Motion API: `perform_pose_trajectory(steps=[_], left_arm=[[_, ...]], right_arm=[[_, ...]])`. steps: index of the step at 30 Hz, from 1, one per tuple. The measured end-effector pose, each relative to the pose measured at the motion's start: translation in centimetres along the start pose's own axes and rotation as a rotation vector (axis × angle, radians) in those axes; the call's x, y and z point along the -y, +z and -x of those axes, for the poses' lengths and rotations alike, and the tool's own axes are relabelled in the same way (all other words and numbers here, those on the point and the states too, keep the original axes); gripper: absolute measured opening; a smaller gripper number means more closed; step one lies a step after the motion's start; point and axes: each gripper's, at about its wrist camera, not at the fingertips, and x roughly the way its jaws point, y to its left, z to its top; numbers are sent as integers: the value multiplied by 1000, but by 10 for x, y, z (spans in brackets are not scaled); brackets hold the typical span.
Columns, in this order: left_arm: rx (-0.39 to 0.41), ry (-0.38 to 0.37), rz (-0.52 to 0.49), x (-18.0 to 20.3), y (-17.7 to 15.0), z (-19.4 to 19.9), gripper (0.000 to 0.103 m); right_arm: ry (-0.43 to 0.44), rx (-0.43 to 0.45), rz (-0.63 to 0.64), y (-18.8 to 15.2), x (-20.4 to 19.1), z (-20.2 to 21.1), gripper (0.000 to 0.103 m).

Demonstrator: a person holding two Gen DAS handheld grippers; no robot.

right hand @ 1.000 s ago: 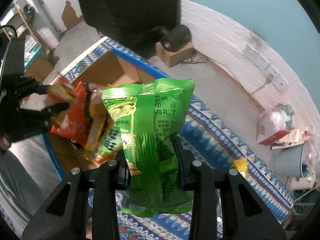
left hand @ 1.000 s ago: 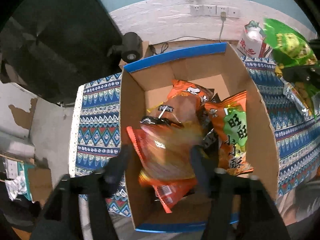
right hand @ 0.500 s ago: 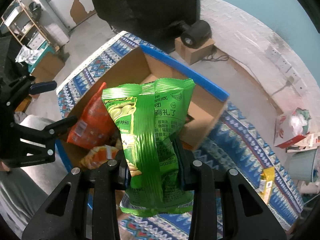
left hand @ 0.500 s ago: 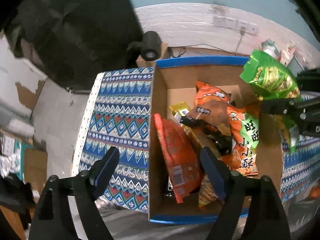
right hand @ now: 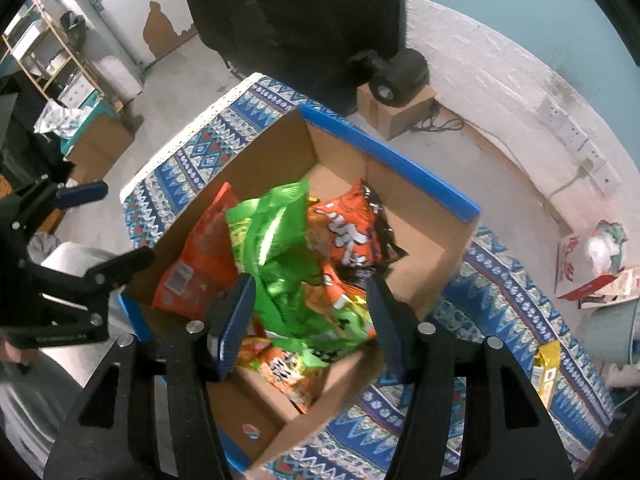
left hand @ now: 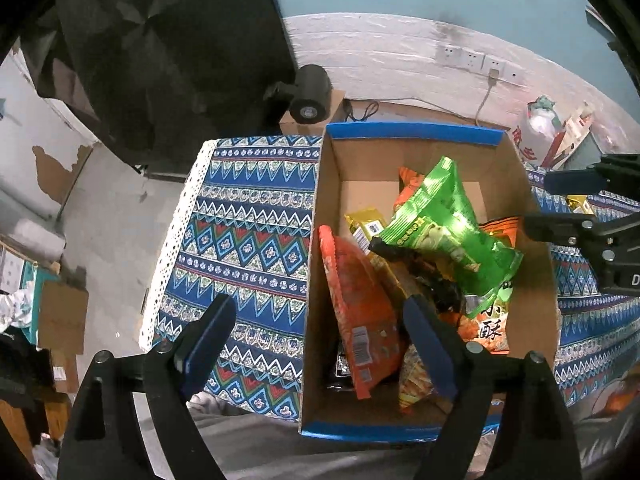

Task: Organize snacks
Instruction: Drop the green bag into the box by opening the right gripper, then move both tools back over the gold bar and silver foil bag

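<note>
A: Jaws status?
B: My left gripper (left hand: pixel 316 344) and right gripper (right hand: pixel 310 320) both gape wide, holding nothing.
A: Green snack bag?
B: Green snack bag (left hand: pixel 444 228) lies atop the orange packets inside the cardboard box (left hand: pixel 536 280), on the patterned tablecloth (left hand: pixel 244 240).

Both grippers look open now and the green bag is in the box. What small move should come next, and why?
Probably swing the right gripper toward the yellow packet lying on the patterned cloth outside the cardboard box. The green bag already rests on the other snacks inside, both grippers are open and hold nothing, and that packet remains unsorted.
</note>
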Motion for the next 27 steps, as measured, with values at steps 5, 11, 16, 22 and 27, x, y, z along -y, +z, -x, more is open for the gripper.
perform_pose_trajectory(steps=[5,11,16,22,27], left_arm=[[6,2,-18,6,2,3,87],[26,-8,-53,20,5,9,87],[51,-6,-100,36,9,15,87],[86,-10,-165,63,13,27,87],[110,-9,-202,84,19,34,87]], right_arm=[[-75,40,43,-13,6,19,65],[-148,91,94,-33,15,47,66],[-194,111,115,-54,30,61,67],[-208,101,75,-82,56,70,67],[-229,85,47,-106,84,72,67]])
